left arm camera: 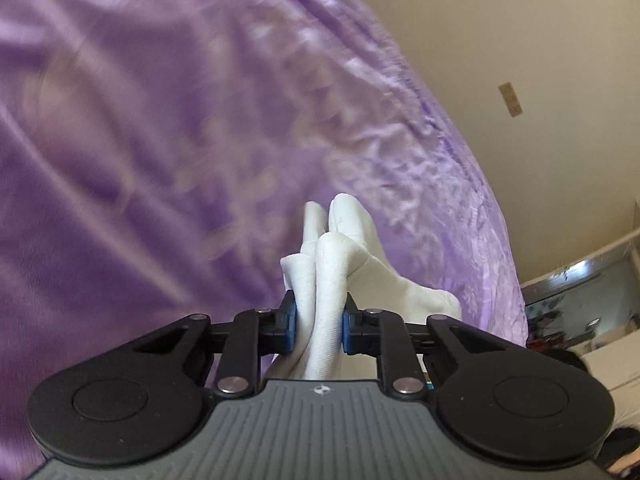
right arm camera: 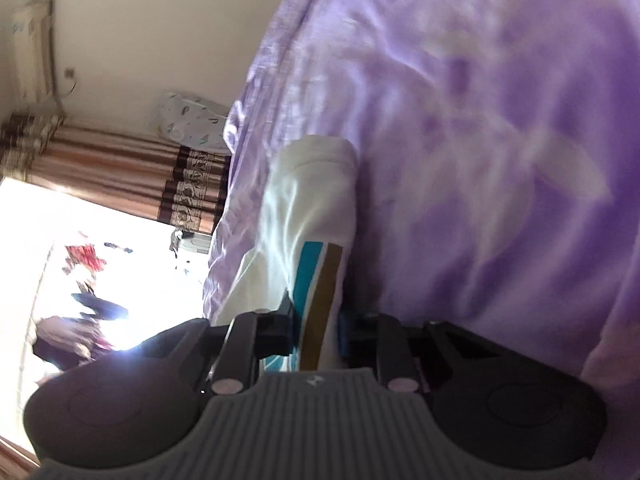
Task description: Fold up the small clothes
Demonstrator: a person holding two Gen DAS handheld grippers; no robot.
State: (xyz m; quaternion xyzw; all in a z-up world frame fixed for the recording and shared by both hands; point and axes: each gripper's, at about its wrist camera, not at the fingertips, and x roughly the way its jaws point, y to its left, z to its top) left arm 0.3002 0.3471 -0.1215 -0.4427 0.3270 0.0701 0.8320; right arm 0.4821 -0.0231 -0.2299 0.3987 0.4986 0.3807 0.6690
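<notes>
L fingers (left arm camera: 319, 326) clamp bunched white sock (left arm camera: 328, 264); R fingers (right arm camera: 314, 334) clamp its striped cuff; purple sheet (left arm camera: 160, 120) beneath.

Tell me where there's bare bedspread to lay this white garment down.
Left view: the purple bedspread lies bare left of and beyond the white garment, up to the wall-side edge. Right view: bare right of the striped end. It is crowded only at the claws themselves.

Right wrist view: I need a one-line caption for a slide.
Right gripper shut on a white fabric garment with teal and mustard stripes over a wrinkled purple bedsheet.
</notes>
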